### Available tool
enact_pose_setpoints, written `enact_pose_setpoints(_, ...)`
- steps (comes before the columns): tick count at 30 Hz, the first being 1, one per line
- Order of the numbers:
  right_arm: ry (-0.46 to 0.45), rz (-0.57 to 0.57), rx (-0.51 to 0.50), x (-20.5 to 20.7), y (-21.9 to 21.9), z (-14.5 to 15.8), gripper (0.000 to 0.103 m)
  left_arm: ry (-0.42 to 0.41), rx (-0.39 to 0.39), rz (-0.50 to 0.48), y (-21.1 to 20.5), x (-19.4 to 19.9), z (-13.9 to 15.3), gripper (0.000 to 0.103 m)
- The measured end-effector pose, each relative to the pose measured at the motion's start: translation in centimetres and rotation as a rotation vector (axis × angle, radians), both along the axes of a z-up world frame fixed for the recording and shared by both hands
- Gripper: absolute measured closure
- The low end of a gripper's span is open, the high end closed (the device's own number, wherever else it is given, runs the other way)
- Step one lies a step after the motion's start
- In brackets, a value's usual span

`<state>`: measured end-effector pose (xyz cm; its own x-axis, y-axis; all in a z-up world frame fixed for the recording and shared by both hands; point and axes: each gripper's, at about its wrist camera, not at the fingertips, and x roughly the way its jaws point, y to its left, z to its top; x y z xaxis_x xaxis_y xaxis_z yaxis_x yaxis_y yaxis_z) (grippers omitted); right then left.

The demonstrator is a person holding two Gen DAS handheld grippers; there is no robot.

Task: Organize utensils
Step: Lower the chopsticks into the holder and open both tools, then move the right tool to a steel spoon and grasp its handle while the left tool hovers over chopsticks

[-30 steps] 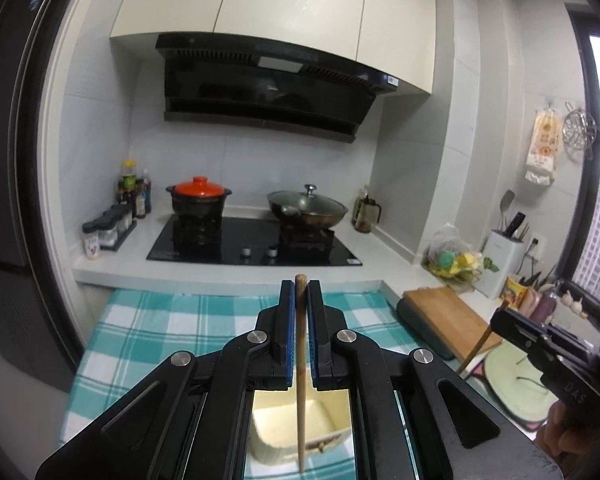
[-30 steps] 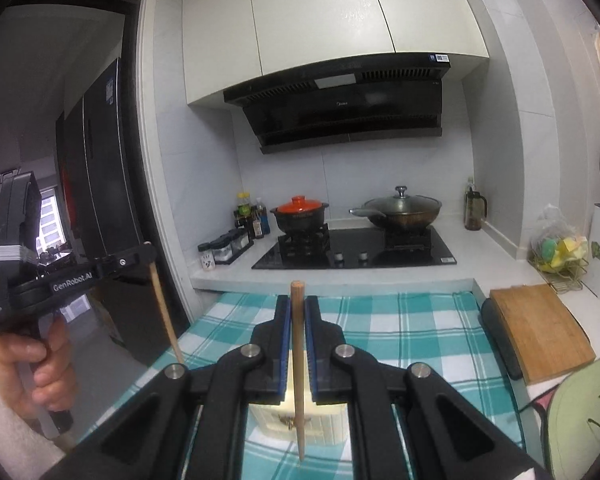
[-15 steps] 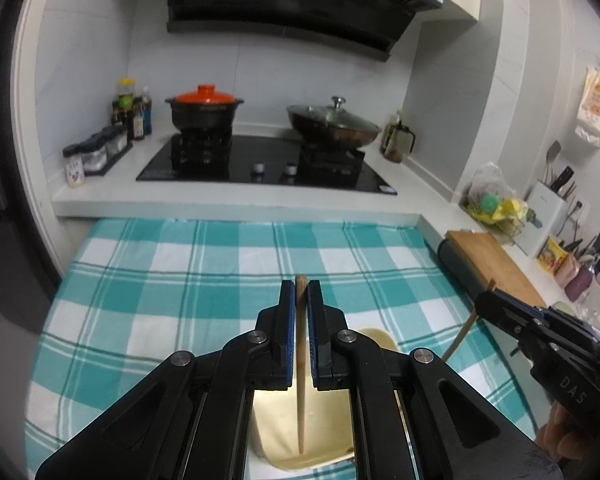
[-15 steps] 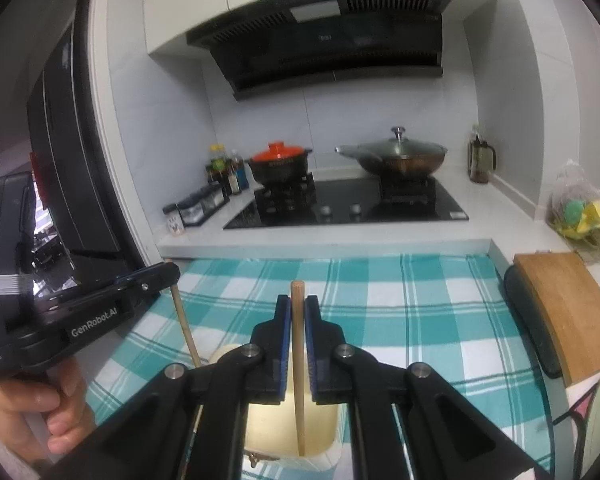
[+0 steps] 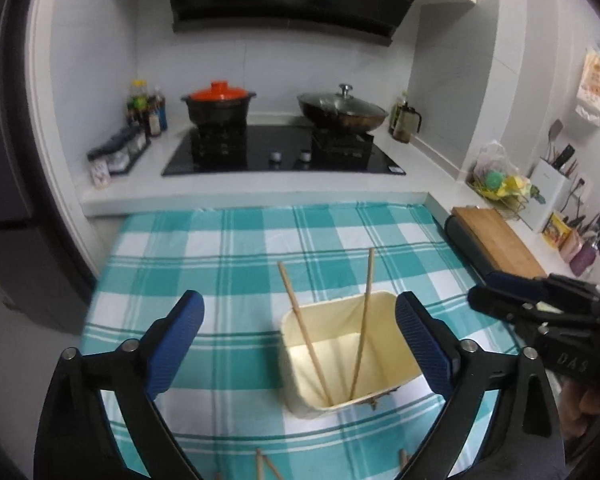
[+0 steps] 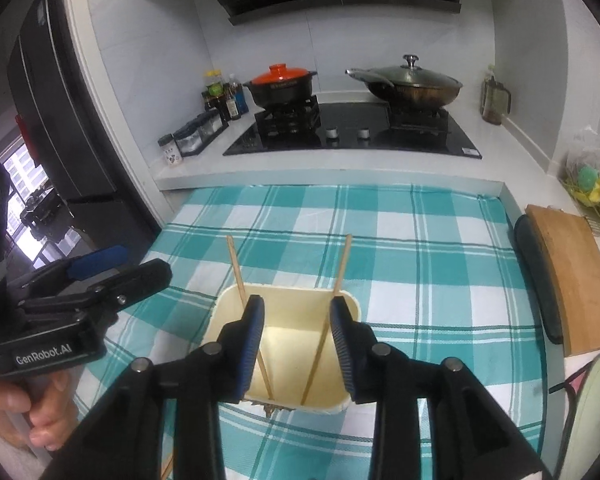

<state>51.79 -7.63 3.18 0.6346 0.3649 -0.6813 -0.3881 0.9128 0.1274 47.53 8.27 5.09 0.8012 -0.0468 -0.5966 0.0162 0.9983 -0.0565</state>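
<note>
Looking down past our two grippers, we find several things cut off: at six o'clock in the left wrist view, short wooden stick ends (image 5: 262, 465) poke out from under the left gripper (image 5: 299, 320), and we cannot tell how many lie there or what they are. The bottom of the cream rectangular plastic container (image 5: 384, 376) is partly hidden by the right gripper (image 6: 297, 322) in the right wrist view.

We count two thin wooden chopsticks: the left chopstick (image 5: 304, 330) leans toward eleven o'clock, the right chopstick (image 5: 363, 316) toward one o'clock, and both stand inside the container with their lower ends close together at its near wall. We count one container, one black pot with an orange lid (image 5: 219, 106) and one lidded dark wok (image 5: 342, 110).

The left gripper's fingers are opening, spread wide with nothing between them. The right gripper's fingers are opening too, apart above the container, touching neither chopstick as far as we can see.

The container sits on a surface covered by a teal and white checked cloth (image 5: 220, 264), in a white-tiled kitchen with a black hob (image 5: 284, 156) at twelve o'clock and a wooden chopping board (image 6: 572, 276) at three o'clock.
</note>
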Motion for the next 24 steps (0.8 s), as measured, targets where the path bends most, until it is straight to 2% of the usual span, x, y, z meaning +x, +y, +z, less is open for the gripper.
enact_pose_setpoints(2, -0.041, 0.004, -0.008, -2.5, -0.7, 1.3, 0.057, -0.043, 0.076, -0.014, 0.5, -3.4, 0.7, 0.003)
enact_pose_setpoints(4, -0.076, 0.018, -0.021, -5.4, -1.6, 1.9, 0.054, -0.045, 0.103, -0.067, 1.4, -6.9, 0.4, 0.003)
enact_pose_setpoints(6, -0.1, 0.043, -0.05, -8.7, -2.6, 1.7, 0.053, -0.011, 0.114, -0.082, 2.5, -10.1, -0.8, 0.003)
enact_pose_setpoints(10, -0.153, 0.055, -0.142, -15.1, -5.4, -1.5, 0.053, 0.153, 0.137, -0.041, 3.9, -16.8, -6.7, 0.0)
enact_pose_setpoints(13, -0.18, -0.008, -0.184, -19.6, -8.1, -5.4, 0.052, 0.202, 0.149, 0.051, 4.4, -22.0, -12.3, 0.0)
enact_pose_setpoints(14, -0.169, -0.038, -0.188, -20.9, -9.0, -7.0, 0.052, 0.226, 0.127, 0.087, 4.8, -23.6, -14.1, 0.0)
enact_pose_setpoints(17, -0.137, -0.132, -0.169, -24.3, -11.3, -12.2, 0.052, 0.231, -0.083, 0.158, 6.9, -27.1, -18.0, 0.0)
enact_pose_setpoints(19, -0.115, -0.195, -0.149, -26.1, -12.5, -15.4, 0.052, 0.227, -0.163, 0.252, 8.3, -27.9, -19.9, 0.001)
enact_pose_setpoints(22, -0.092, -0.28, -0.112, -27.9, -13.7, -19.2, 0.052, 0.198, -0.151, 0.361, 9.6, -28.1, -21.8, 0.001)
enact_pose_setpoints(24, -0.078, -0.279, -0.107, -28.2, -13.5, -21.0, 0.052, 0.206, -0.141, 0.408, 10.5, -27.7, -23.0, 0.001)
